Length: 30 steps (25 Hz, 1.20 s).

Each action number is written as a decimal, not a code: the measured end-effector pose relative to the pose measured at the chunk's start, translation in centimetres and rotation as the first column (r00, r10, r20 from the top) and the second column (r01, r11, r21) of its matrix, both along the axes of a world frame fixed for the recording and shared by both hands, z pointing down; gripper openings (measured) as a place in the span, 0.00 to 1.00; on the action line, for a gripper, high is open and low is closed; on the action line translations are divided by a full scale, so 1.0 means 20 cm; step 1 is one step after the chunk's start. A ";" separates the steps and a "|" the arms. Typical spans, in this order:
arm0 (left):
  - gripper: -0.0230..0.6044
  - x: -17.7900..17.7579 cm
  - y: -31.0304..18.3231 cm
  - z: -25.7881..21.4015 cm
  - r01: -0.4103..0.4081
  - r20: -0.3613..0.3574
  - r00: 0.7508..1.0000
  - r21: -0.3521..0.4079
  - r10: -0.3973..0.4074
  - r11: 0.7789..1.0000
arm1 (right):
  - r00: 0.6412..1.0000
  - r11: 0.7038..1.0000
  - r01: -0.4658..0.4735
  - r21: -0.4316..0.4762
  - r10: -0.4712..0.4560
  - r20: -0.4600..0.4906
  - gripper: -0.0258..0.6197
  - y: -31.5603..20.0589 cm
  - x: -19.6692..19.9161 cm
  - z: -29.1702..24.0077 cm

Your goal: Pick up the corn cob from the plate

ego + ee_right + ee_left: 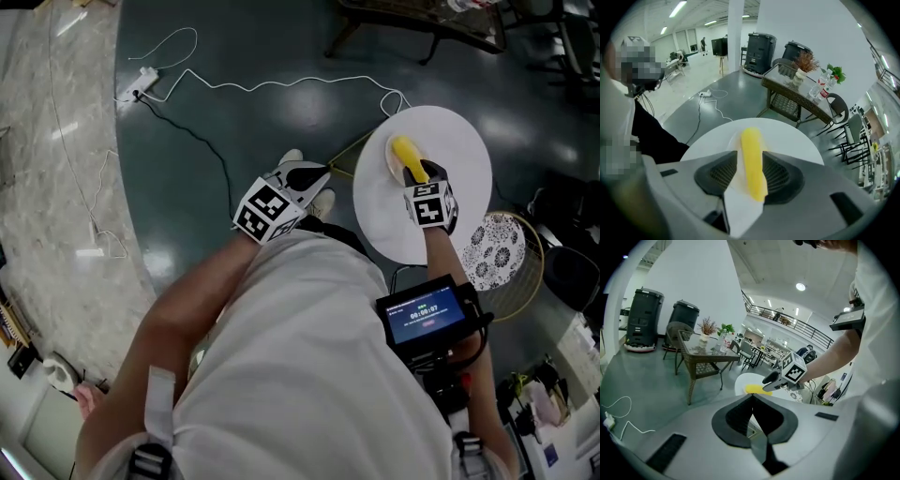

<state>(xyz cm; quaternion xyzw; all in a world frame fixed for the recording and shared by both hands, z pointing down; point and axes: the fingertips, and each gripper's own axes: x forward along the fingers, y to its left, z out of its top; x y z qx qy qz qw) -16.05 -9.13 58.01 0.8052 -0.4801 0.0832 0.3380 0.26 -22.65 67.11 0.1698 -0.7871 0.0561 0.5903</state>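
A yellow corn cob (408, 157) lies on a small white plate (389, 161) on a round white table (459, 141). My right gripper (422, 174) points steeply down over the plate. In the right gripper view the corn cob (752, 159) runs lengthwise between its jaws, which stand open: the plate (732, 145) shows in a gap on the left side. My left gripper (305, 178) hangs off the table's left edge over the floor, shut and empty. The left gripper view looks across at the right gripper (769, 380) above the corn cob (754, 389).
A white cable and power strip (141, 84) trail over the dark floor. A wicker glass-top table (701, 355) stands beyond the round table, with two black bins (642, 319) by the wall. A patterned wire stool (497, 248) sits right of the round table. A screen unit (431, 314) hangs on the person's chest.
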 end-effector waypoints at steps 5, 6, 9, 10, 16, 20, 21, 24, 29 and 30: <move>0.05 -0.08 0.02 0.03 0.029 -0.007 1.000 -0.008 -0.029 1.000 | 0.985 0.997 0.075 0.015 -0.072 -0.155 0.32 -0.02 -0.01 0.11; 0.05 -0.08 0.02 0.03 0.033 -0.007 0.999 -0.010 -0.033 0.999 | 0.982 0.996 0.084 0.019 -0.080 -0.171 0.32 -0.03 -0.01 0.12; 0.05 -0.07 0.02 0.04 0.045 -0.006 0.999 -0.015 -0.045 0.999 | 0.970 0.993 0.112 0.036 -0.102 -0.222 0.32 -0.06 0.02 0.17; 0.05 -0.07 0.02 0.04 0.049 -0.006 0.999 -0.018 -0.049 0.999 | 0.965 0.992 0.120 0.040 -0.107 -0.241 0.32 -0.06 0.03 0.19; 0.05 -0.06 0.02 0.01 0.074 -0.003 0.997 -0.030 -0.074 0.997 | 0.937 0.982 0.179 0.064 -0.150 -0.316 0.34 -0.09 0.10 0.24; 0.05 -0.07 0.04 0.02 0.088 -0.001 0.996 -0.038 -0.088 0.995 | 0.938 0.977 0.203 0.060 -0.176 -0.300 0.34 -0.09 0.10 0.24; 0.05 -0.07 0.04 0.02 0.089 -0.002 0.996 -0.038 -0.089 0.995 | 0.939 0.978 0.204 0.047 -0.182 -0.292 0.34 -0.09 0.10 0.24; 0.05 -0.08 0.06 0.03 0.084 -0.004 0.996 -0.036 -0.084 0.996 | 0.941 0.979 0.204 -0.012 -0.200 -0.272 0.34 -0.06 0.08 0.24; 0.05 -0.04 0.05 0.04 0.070 -0.008 0.997 -0.037 -0.071 0.997 | 0.950 0.981 0.184 -0.068 -0.195 -0.243 0.34 -0.08 0.07 0.25; 0.05 -0.04 0.05 0.04 0.068 -0.008 0.998 -0.037 -0.068 0.997 | 0.953 0.981 0.177 -0.082 -0.192 -0.233 0.34 -0.08 0.06 0.25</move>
